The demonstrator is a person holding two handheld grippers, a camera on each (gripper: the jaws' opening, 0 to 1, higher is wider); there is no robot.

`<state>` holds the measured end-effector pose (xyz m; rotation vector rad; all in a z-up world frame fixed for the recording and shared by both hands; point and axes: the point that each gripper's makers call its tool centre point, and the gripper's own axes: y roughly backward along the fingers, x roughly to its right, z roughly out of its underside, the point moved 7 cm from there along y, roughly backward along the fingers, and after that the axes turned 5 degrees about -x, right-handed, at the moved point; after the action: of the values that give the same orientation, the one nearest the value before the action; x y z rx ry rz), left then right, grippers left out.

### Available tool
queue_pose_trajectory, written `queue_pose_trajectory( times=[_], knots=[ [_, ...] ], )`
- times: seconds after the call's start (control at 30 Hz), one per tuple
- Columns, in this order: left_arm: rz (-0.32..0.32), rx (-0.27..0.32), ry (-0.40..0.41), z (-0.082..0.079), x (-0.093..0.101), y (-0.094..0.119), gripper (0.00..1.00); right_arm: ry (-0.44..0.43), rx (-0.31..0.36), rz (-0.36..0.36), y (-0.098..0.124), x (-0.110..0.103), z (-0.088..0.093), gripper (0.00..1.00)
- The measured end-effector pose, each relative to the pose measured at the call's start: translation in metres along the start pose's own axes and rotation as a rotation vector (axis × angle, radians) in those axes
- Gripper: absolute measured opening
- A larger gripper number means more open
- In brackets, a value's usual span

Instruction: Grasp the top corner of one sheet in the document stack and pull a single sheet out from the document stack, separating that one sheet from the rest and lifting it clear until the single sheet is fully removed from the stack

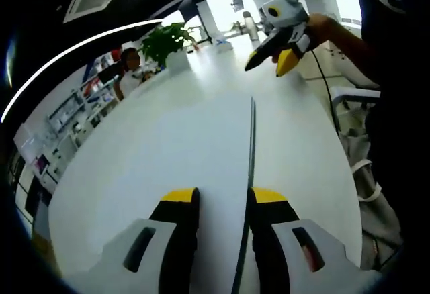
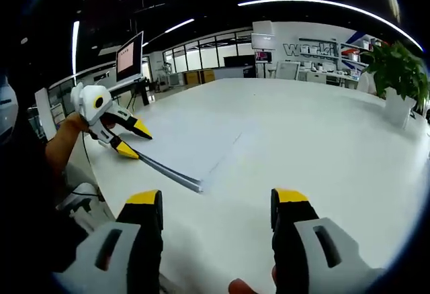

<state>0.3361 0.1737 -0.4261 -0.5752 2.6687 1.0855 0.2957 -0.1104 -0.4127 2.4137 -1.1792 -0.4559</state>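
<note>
Left gripper (image 1: 224, 199) jaws sitting apart w/ sheet (image 1: 251, 173) edge running betw. them, center frame; grip can't tell. Right gripper (image 2: 216, 201) gaping wide, bottom center. Document stack (image 2: 201, 139) lying mid-left on table (image 2: 322, 146).

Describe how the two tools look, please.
Each tool has a pale grey body and two black jaws with yellow tips. The left tool carries a rounded grey housing at the back, and a thin dark cable hangs from it. The right tool looks the same, with a dark cable running down from it.
</note>
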Motion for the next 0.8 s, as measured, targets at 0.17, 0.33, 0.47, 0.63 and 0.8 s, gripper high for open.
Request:
queue_pose_trajectory(
  times=[0.17,0.33,0.47,0.63,0.8],
  knots=[
    [-0.007,0.0,0.008,0.0001,0.0005,0.0005,0.29,0.007,-0.003,0.002,0.0004,-0.0005,-0.0006,0.64],
    [-0.004,0.016,0.026,0.0007,0.0017,0.0015,0.27,0.011,-0.009,0.005,0.001,0.0002,-0.0004,0.64],
    [-0.012,0.019,0.015,0.0009,0.0027,0.0012,0.26,0.016,-0.01,0.007,0.0004,0.0,-0.0013,0.64],
    [-0.029,0.023,-0.004,0.0014,0.0047,0.0007,0.25,0.036,-0.004,0.007,-0.0018,-0.0025,-0.0026,0.63],
    [-0.032,0.028,-0.009,0.002,0.0046,0.0007,0.25,0.027,0.001,0.015,-0.005,-0.0023,-0.003,0.63]
  ],
)
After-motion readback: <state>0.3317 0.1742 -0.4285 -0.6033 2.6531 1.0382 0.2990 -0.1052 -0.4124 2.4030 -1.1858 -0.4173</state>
